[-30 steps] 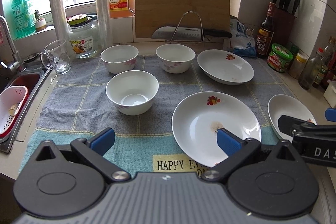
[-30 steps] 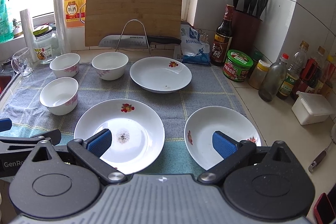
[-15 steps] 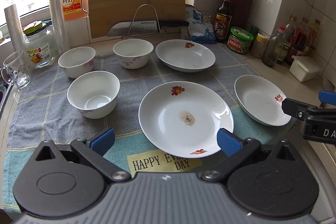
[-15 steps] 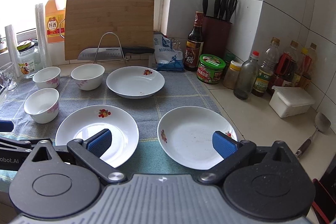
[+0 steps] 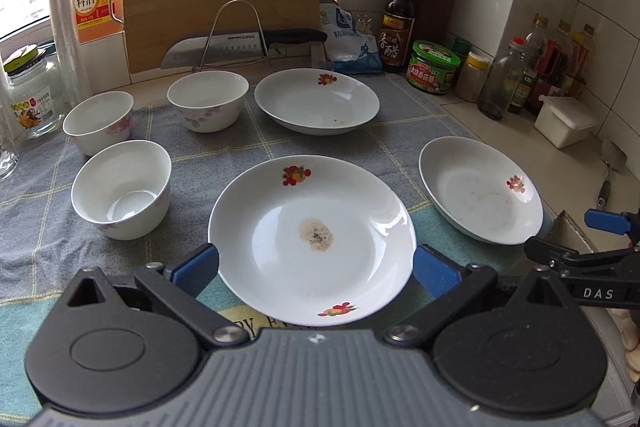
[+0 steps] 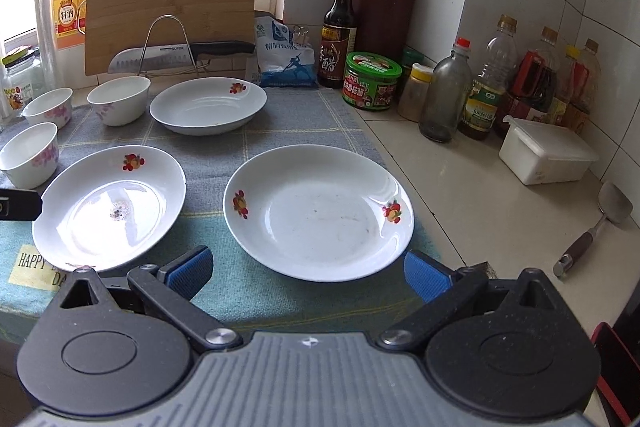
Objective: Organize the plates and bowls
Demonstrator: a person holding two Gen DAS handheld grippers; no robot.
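We hold our left gripper (image 5: 314, 269) spread wide, its blue pads on each side of the stained plate (image 5: 312, 241), not squeezing it. Our right gripper (image 6: 306, 273) is spread wide too, low by the near rim of the right plate (image 6: 318, 211), holding nothing. All the dishes sit on the towel (image 5: 400, 123). The right plate is just beside the stained plate. The far plate (image 5: 316, 101) is behind the stained plate. Three bowls (image 5: 122, 189) sit left of the stained plate, near each other.
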